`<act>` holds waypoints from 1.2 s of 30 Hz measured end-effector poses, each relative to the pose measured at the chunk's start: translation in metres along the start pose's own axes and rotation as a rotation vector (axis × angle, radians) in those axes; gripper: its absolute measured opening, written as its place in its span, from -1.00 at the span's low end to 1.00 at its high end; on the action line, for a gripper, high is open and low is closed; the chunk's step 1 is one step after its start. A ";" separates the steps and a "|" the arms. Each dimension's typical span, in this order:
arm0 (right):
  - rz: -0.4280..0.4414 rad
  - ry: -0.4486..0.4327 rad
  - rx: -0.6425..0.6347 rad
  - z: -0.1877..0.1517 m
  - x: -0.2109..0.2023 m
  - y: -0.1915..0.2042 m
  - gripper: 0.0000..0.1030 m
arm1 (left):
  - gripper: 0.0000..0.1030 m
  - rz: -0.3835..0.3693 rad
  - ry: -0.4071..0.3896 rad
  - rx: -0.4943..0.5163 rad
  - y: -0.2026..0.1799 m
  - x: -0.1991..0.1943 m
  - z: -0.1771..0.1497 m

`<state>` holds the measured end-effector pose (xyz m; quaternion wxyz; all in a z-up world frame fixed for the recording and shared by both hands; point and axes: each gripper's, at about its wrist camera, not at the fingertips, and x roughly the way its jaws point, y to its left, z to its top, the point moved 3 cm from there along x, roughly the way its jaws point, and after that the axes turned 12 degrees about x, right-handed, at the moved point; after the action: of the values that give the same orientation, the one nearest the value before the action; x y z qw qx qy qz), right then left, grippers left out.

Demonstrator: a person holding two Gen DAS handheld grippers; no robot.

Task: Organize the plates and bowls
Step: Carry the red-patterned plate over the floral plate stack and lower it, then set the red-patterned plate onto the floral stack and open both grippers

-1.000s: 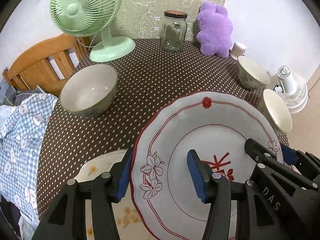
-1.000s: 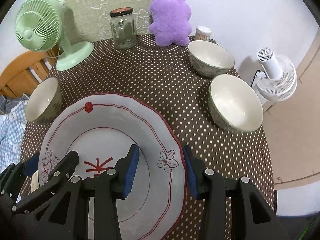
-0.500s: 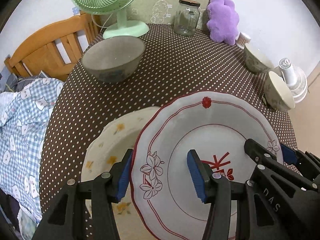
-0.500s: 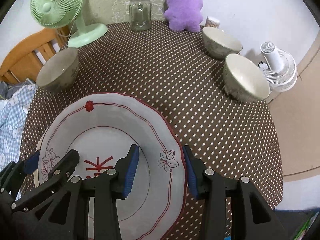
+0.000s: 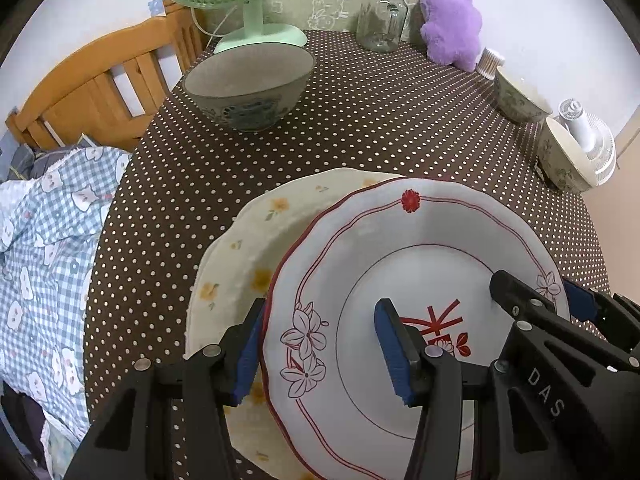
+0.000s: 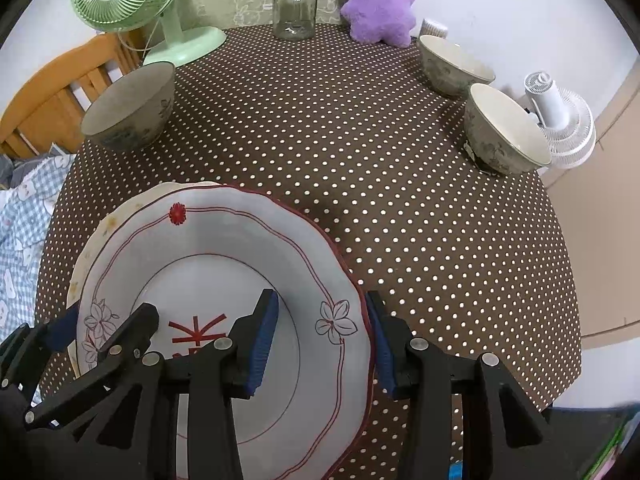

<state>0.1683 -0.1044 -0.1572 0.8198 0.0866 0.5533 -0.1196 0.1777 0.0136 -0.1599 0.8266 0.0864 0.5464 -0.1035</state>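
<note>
We carry the red-rimmed plate (image 5: 416, 264) between us, one gripper on each side of it. Our left gripper (image 5: 320, 344) is clamped across the plate's left rim, one blue pad under the outer edge and the other on the inner face. Our right gripper (image 6: 320, 340) grips the right rim the same way, its pads straddling the scalloped edge by the small flower print. Both point steeply downward at the table

The step in hand, as we judge it, is stacking plates: the red-rimmed plate hangs over the cream plate with yellow flowers (image 5: 256, 248), which lies on the dotted tablecloth (image 5: 380, 128) at the near left of the table. The two overlap but are not lined up; the cream plate shows out past the upper plate's left and far edges. We cannot tell whether the two already touch

Next, we think, the held plate has to shift a little to the left until its rim sits over the cream one's, then go down level, both sides together, so it does not tip or clack on one edge. Only then should we let both jaws go, and draw the lower pads out sideways without dragging the stack

The bowls are not yet gathered: one grey bowl (image 6: 128, 116) stands at the far left near the green fan (image 6: 132, 4), and two more bowls (image 6: 504, 132) stand close together at the far right
</note>
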 end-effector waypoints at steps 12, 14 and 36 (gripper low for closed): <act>-0.002 0.022 0.005 0.000 0.010 0.005 -0.06 | 0.03 0.032 0.009 0.040 0.006 0.003 0.000; -0.001 0.028 0.001 0.000 0.010 0.005 -0.06 | 0.03 0.035 0.010 0.052 0.006 0.003 0.000; 0.047 0.081 -0.016 -0.012 0.000 -0.001 -0.37 | 0.13 0.042 0.049 0.087 0.005 -0.003 -0.006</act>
<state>0.1572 -0.1019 -0.1615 0.7998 0.0980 0.5850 -0.0921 0.1726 0.0204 -0.1598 0.8104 0.1363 0.5595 -0.1078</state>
